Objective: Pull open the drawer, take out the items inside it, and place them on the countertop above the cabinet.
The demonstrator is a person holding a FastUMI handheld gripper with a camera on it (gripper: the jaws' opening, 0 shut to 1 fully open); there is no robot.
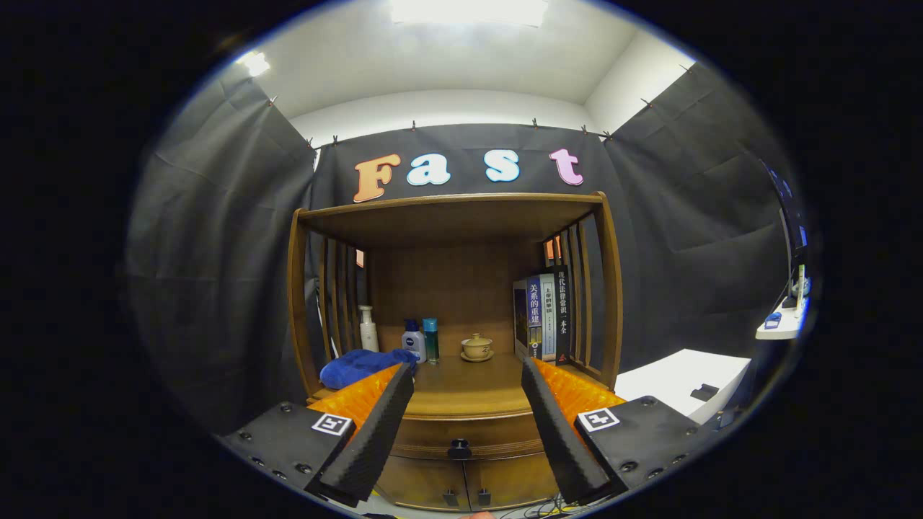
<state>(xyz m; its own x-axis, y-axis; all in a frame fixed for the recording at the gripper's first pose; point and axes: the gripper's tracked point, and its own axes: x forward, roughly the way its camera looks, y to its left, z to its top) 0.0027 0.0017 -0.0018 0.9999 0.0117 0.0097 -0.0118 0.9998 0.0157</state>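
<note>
A wooden cabinet stands ahead of me, its countertop [461,389] running between my two fingers. Below the countertop sits the drawer [461,436], closed, with a dark round knob [459,448] at its middle. My gripper [467,378] is open, fingers spread wide, and nothing lies between them. The knob is centred between the fingers, just ahead of and below the tips. The inside of the drawer is hidden.
On the countertop lie a blue cloth [364,365] by the left finger, a white pump bottle [368,329], two small bottles [421,340], a lidded tea bowl [477,347] and upright books [542,313]. Two lower doors [461,483] sit under the drawer. A white surface [685,378] stands beside the cabinet.
</note>
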